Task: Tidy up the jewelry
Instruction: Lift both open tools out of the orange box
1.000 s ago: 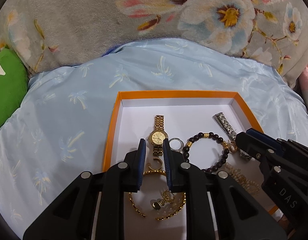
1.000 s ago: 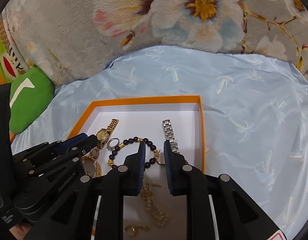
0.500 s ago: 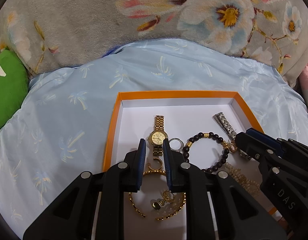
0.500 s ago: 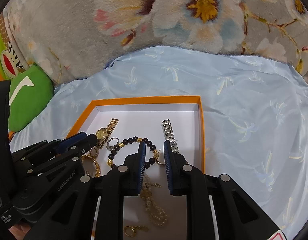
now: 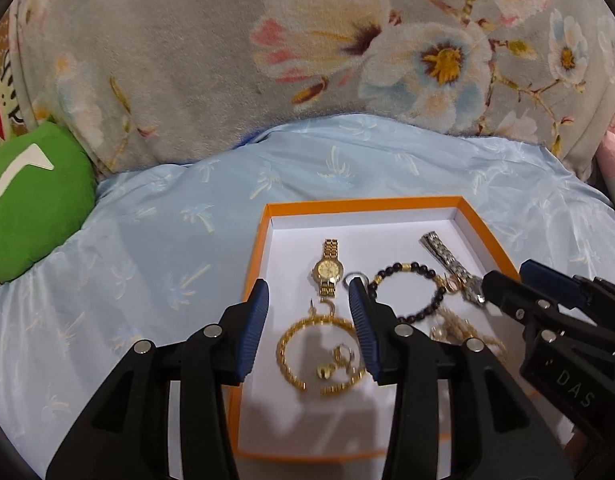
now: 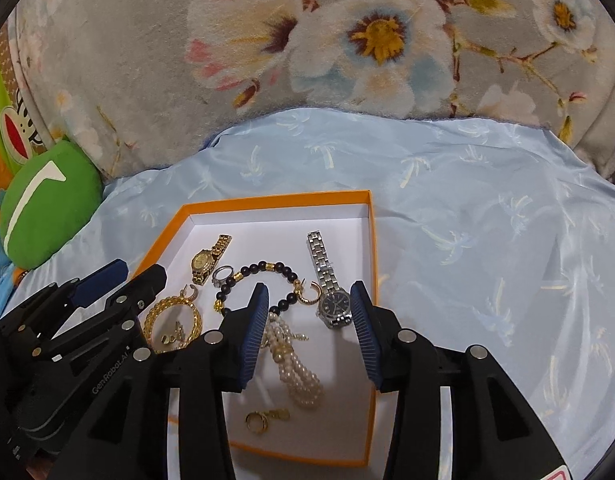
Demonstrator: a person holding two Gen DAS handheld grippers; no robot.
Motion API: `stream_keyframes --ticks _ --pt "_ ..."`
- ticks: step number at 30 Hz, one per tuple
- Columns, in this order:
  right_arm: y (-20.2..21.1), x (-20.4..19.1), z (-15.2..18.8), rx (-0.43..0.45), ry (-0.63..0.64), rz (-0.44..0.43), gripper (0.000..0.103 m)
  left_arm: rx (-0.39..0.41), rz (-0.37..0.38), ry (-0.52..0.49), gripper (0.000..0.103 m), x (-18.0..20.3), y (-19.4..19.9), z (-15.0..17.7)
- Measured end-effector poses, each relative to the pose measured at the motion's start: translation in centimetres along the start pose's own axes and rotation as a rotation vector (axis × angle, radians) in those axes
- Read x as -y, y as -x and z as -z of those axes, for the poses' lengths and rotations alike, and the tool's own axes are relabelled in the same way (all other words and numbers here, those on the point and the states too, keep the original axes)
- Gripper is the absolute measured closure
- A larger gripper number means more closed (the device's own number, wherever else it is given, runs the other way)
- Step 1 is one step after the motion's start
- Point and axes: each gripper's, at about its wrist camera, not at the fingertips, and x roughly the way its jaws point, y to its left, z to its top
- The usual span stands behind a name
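Fingers (image 5: 263,320) on both my grippers are hanging apart, gripping nothing, over the orange box (image 6: 370,216) where all the jewelry's lying jumbled together, so sorting's looking unfinished.

Your left fingers (image 5: 367,332) cover part of the gold hoop (image 5: 291,344) and the ring (image 5: 353,279). The box (image 6: 369,248) has its near corner hidden. Inside the hoop, perhaps earrings (image 5: 335,364), too blurred.

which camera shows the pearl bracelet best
The right wrist view: the pearl bracelet lies whole between the open right gripper fingers. In the left wrist view it is blurred and partly hidden behind gripper arms.
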Motion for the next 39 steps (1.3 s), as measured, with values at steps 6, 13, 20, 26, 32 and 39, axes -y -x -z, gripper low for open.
stream_keyframes --ticks 6,13,20,26,32,39 --pt "3.9 -0.2 2.8 0.021 -0.005 0.023 0.051 -0.013 0.003 0.025 0.062 0.1 3.4 2.4" --pt "6.3 -1.3 6.3 -0.007 0.029 0.053 0.042 -0.035 -0.002 0.057 0.054 0.1 6.5 5.0" --pt "7.6 -1.7 7.7 -0.006 0.02 0.082 0.031 -0.044 -0.04 0.094 0.04 -0.5 8.0 6.3" --pt "6.9 -1.6 7.9 -0.043 0.021 0.092 0.03 -0.075 -0.048 0.101 0.04 -0.6 7.4 6.4" --pt "6.5 -1.5 8.0 -0.056 0.017 0.107 0.028 -0.097 -0.066 0.103 0.035 -0.6 7.0 6.5" --pt "6.4 -1.6 8.0 -0.058 0.018 0.111 0.027 -0.108 -0.082 0.104 0.032 -0.7 6.8 6.6"
